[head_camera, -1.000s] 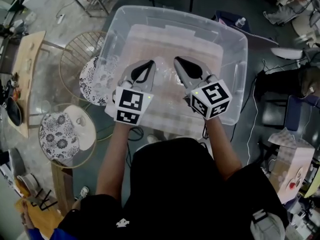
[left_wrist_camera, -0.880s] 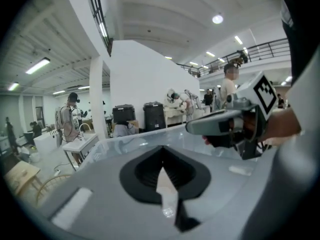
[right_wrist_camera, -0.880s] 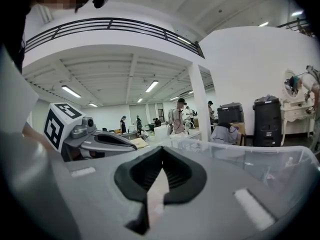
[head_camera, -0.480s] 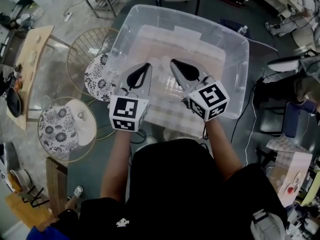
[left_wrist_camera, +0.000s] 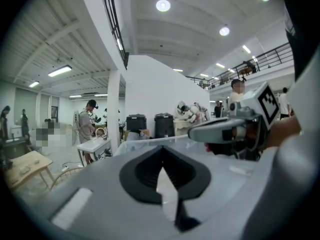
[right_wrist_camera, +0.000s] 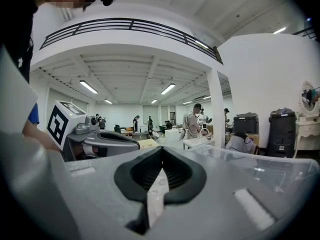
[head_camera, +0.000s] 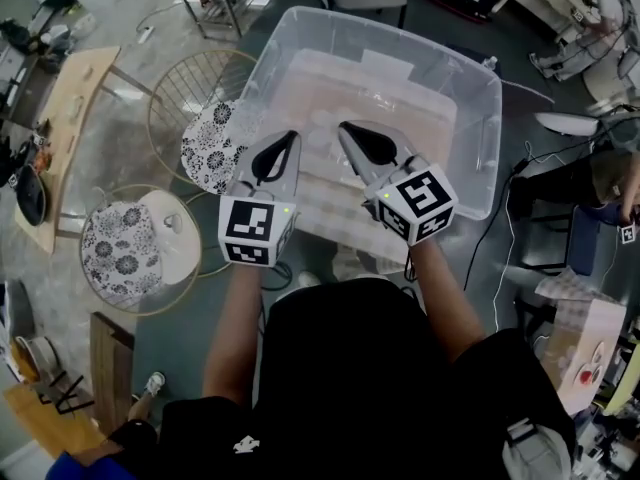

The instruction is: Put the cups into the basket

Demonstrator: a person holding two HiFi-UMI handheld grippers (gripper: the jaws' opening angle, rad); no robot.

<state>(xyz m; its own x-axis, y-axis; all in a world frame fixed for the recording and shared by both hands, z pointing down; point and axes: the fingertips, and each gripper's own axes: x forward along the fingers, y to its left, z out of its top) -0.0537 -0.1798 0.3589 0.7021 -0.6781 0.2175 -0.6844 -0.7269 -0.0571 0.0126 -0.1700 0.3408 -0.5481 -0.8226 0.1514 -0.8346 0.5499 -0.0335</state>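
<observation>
Left tool [head_camera: 291, 138] and right tool [head_camera: 346, 128] both clenched empty, side by side over the clear bin [head_camera: 470, 158]. One wire basket [head_camera: 185, 88] sits on the floor just left of it, a second basket [head_camera: 88, 278] nearer me.

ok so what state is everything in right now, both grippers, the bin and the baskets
left gripper, fingers shut, nothing held
right gripper, fingers shut, nothing held
clear bin, upright, no lid on
far wire basket, upright, patterned cloth inside
near wire basket, upright, patterned cloth inside
</observation>
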